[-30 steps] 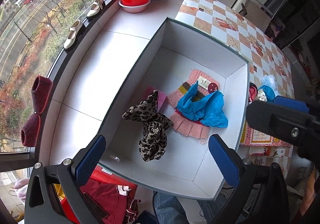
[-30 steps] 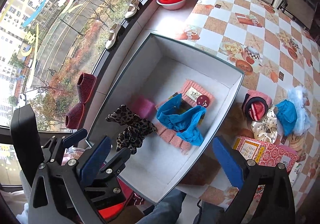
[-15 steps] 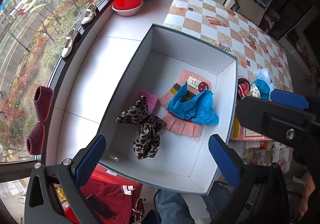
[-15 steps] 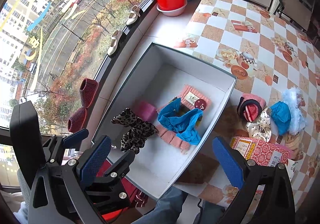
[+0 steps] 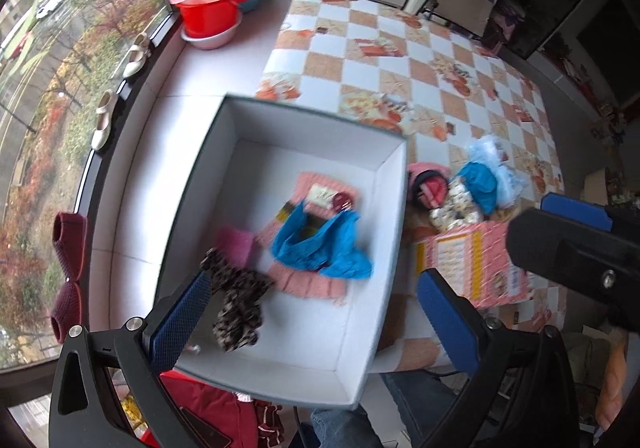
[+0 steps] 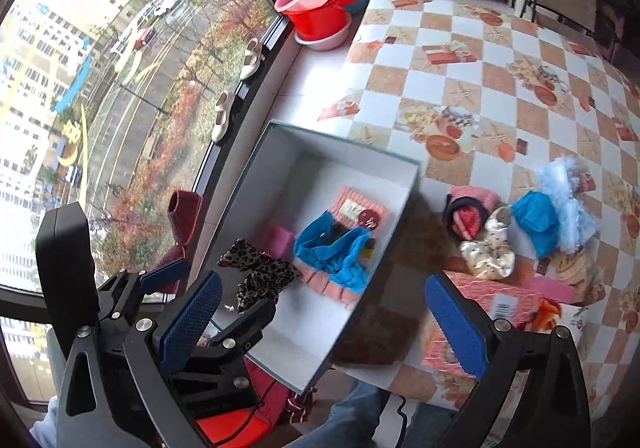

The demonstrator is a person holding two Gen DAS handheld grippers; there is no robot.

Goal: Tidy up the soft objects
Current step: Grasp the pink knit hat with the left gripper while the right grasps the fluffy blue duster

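Note:
A white open box (image 5: 390, 207) (image 6: 400, 207) sits at the table's near edge. Inside lie a leopard-print cloth (image 5: 236, 300) (image 6: 260, 272), a blue cloth (image 5: 324, 244) (image 6: 332, 252) on a pink knitted piece (image 5: 320, 288) (image 6: 362, 207), and a magenta piece (image 5: 236, 244) (image 6: 278, 242). On the table right of the box is a pile: a pink-and-black hat (image 5: 428, 183) (image 6: 468, 211), a cream dotted scrunchie (image 6: 490, 248), a blue cloth (image 6: 536, 219) and pale blue fluff (image 6: 568, 187). My left gripper (image 5: 312, 312) hangs open above the box. My right gripper (image 6: 320, 316) is open, high over the box's near corner.
A pink patterned carton (image 5: 472, 260) (image 6: 492, 308) lies right of the box. Stacked red and pink basins (image 5: 216, 3) (image 6: 320, 7) stand on the white sill, with white shoes (image 5: 136, 55) and maroon slippers (image 5: 68, 276) along the window. A person's jeans-clad legs (image 5: 344, 424) are below.
Both grippers have swung to the right and risen, so the box sits further left and smaller and more of the table pile shows. Nothing was picked up or let go.

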